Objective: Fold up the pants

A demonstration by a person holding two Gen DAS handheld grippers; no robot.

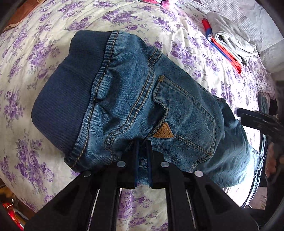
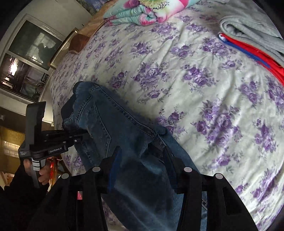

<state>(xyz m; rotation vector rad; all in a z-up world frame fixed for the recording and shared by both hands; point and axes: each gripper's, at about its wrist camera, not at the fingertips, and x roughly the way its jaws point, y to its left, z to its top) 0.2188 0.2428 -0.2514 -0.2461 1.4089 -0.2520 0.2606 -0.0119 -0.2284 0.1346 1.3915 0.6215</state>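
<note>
Small blue denim pants (image 1: 142, 110) with a dark ribbed waistband and a back pocket with a tan triangular patch lie on the floral bed. My left gripper (image 1: 142, 147) is shut on the pants' near edge by the pocket. It also shows in the right wrist view (image 2: 71, 136), clamped on the waist end of the pants (image 2: 110, 128). My right gripper (image 2: 140, 152) stands wide around the leg part, with denim between its fingers; its jaws are apart. It shows at the right edge of the left wrist view (image 1: 248, 115).
The bed cover (image 2: 195, 92) is white with purple flowers. A folded grey garment (image 1: 232, 37) on red and blue cloth (image 1: 225, 55) lies at the far right. A colourful folded quilt (image 2: 142, 12) lies at the head. A window and wall stand left of the bed.
</note>
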